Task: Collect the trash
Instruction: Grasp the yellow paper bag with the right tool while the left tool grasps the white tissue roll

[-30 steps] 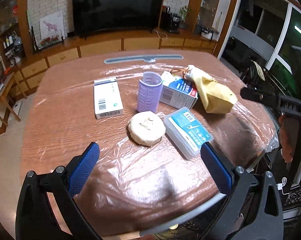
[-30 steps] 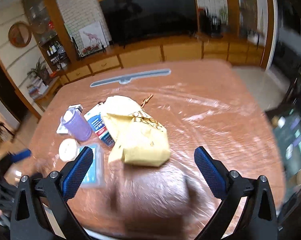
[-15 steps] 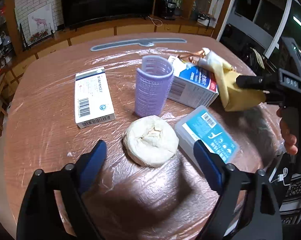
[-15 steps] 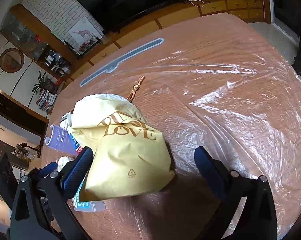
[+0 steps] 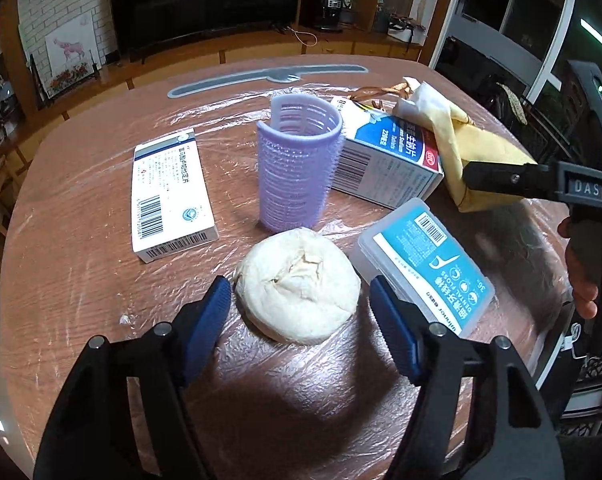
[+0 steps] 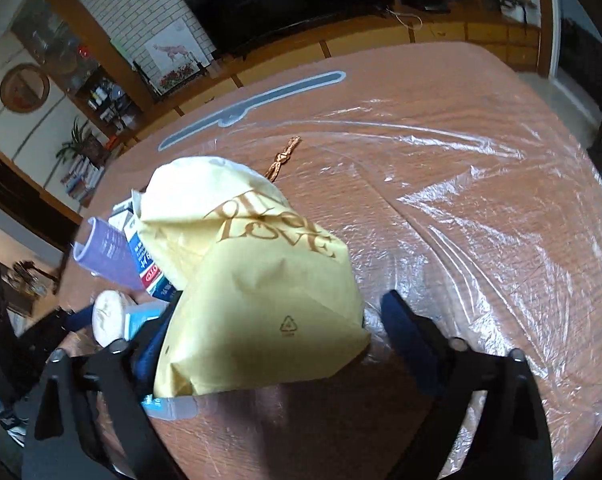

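Left gripper [image 5: 301,320]: matte black frame, two angled arms ending in blue ribbed pads [image 5: 209,324]. Silver screw heads at the arm pivots, four visible. Right gripper [image 6: 269,340]: same build, black arms, blue pads [image 6: 405,336], silver pivot screws. From the left wrist view, right gripper body black, white lettering "DAS" on its side, one small screw on the finger, a green indicator light on the upper housing.

Wood-grain table [image 5: 73,280] under glossy crinkled plastic film, matt yellow paper bag [image 6: 261,300], bristly purple plastic roller [image 5: 297,168]
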A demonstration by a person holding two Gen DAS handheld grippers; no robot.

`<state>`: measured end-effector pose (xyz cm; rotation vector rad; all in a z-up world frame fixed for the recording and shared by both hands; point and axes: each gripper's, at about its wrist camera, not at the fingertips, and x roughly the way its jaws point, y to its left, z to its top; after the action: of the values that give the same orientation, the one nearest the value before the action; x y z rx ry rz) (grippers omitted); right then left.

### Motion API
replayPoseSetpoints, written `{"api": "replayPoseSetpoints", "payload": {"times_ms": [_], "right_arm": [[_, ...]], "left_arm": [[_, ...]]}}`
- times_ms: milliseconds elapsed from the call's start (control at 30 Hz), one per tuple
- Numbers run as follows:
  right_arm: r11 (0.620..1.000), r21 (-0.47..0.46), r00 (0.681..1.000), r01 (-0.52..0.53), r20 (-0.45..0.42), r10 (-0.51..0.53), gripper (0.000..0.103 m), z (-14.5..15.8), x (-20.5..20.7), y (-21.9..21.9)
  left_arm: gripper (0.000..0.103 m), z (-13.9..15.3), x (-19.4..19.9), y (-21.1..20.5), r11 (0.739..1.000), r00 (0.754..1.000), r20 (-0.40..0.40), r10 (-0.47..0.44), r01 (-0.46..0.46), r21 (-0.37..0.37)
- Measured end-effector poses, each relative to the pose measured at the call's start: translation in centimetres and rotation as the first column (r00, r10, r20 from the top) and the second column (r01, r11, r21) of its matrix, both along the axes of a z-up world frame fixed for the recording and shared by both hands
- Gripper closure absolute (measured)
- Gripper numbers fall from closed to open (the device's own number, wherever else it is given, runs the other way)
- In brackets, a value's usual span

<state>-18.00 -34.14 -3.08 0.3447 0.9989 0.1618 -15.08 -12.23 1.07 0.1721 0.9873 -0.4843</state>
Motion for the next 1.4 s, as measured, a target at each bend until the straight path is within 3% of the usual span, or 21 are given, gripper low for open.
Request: {"api": "replayPoseSetpoints", "payload": {"times_ms": [100,233,300,967,1400], "right_arm": [[0.999,-0.033,1.0,-0.003,0.014,0.004,0.024,0.2,0.0,0.5],[0.996,-0.083,0.998,-0.027,0.047,0.031,0.034,0.7,-0.2,1.1],[0.994,-0.097,0.997,-0.042,0.065,0.049,0.036,1.0,-0.4,1.4],[0.999,-0.025,0.993,-0.029,0.114,0.032,0.037,3.1,-3.7,-0.3],[0.999,0.014,0.99,-0.034,0.14,0.032,0.037,4.7,-6.8,-1.0]], "left_arm": [[0.031,-0.1,-0.1,-0.2,0.999,1.0,0.017,-0.005,0.005,0.034],[0.046,0.0,0.0,-0.2,0.999,0.999,0.029,-0.017,0.016,0.043],[0.049,0.0,0.0,-0.2,0.999,0.999,0.028,-0.026,0.025,0.039],[0.05,1.2,-0.5,0.7,1.0,0.999,0.033,0.02,-0.019,-0.017],[0.05,2.5,-2.9,1.2,0.999,0.998,0.049,0.039,-0.038,-0.035]]}}
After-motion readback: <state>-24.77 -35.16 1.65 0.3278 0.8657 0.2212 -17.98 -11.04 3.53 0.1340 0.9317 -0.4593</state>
